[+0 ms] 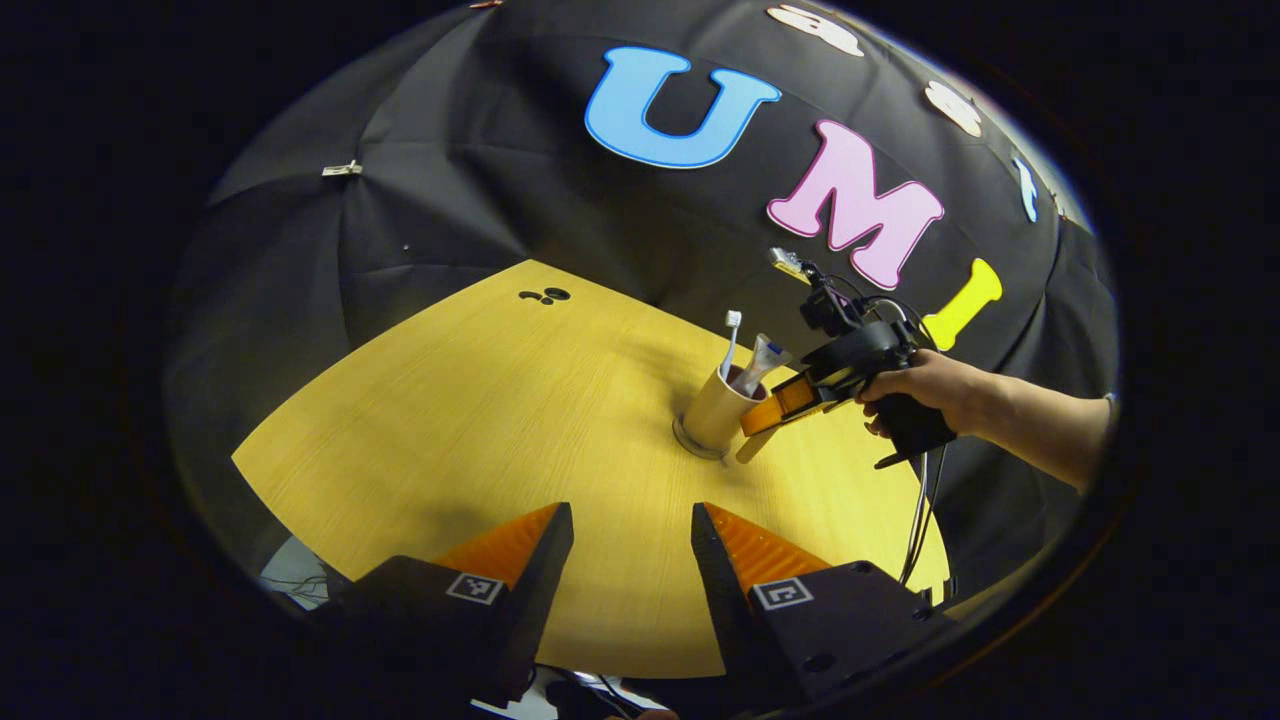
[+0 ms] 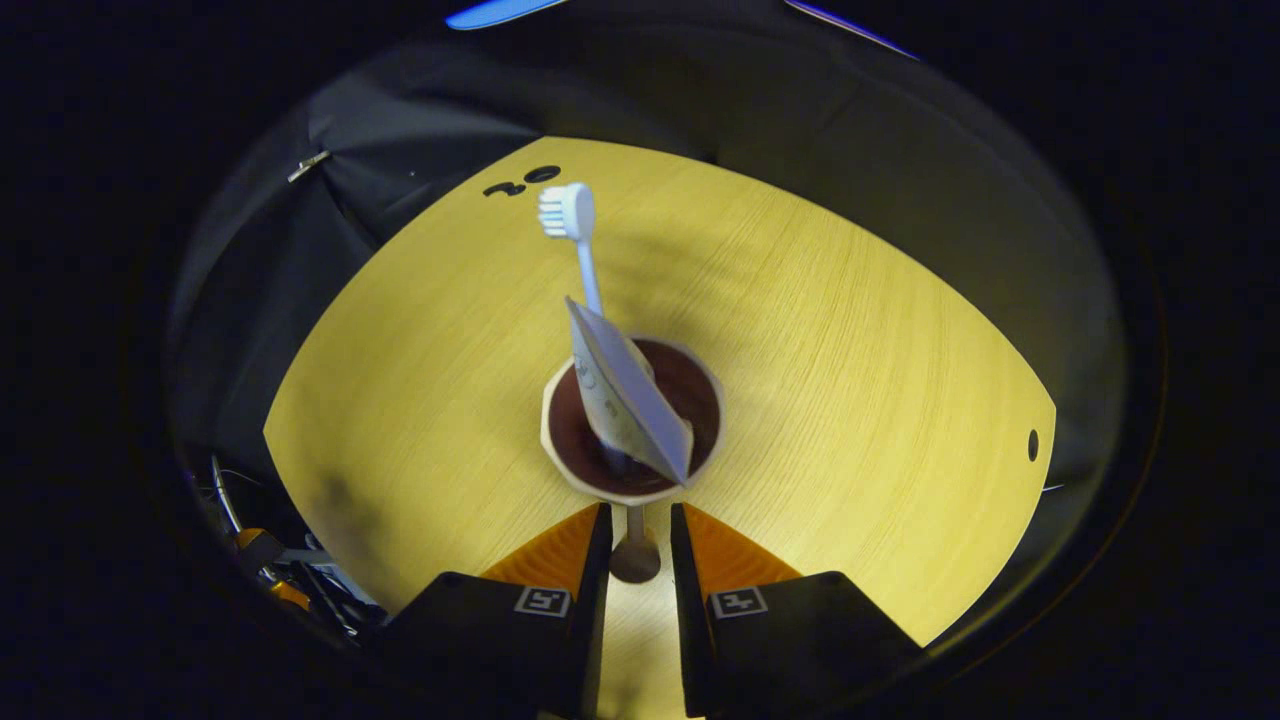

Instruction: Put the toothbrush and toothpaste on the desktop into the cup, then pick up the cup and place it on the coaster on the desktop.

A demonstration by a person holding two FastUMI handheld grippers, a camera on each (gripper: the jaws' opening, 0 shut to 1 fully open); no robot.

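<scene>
Left gripper (image 1: 632, 545) is hovering with fingers apart over the table (image 1: 480, 420). Right gripper (image 2: 636, 545) is clamping the handle of one cup (image 2: 632, 420), partly hiding it; the cup is holding one toothbrush (image 2: 572, 225) and one toothpaste tube (image 2: 625, 395), sitting on a coaster (image 1: 698, 445), mostly hidden.

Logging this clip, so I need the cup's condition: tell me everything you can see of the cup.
The cup is a tall, cream-coloured beaker with a dark brown inside, standing upright on a round coaster on the yellow wooden table. A white toothbrush, head up, and a toothpaste tube lean inside it. The right gripper is at its side; its fingers flank a thin handle, though contact is unclear.
</scene>
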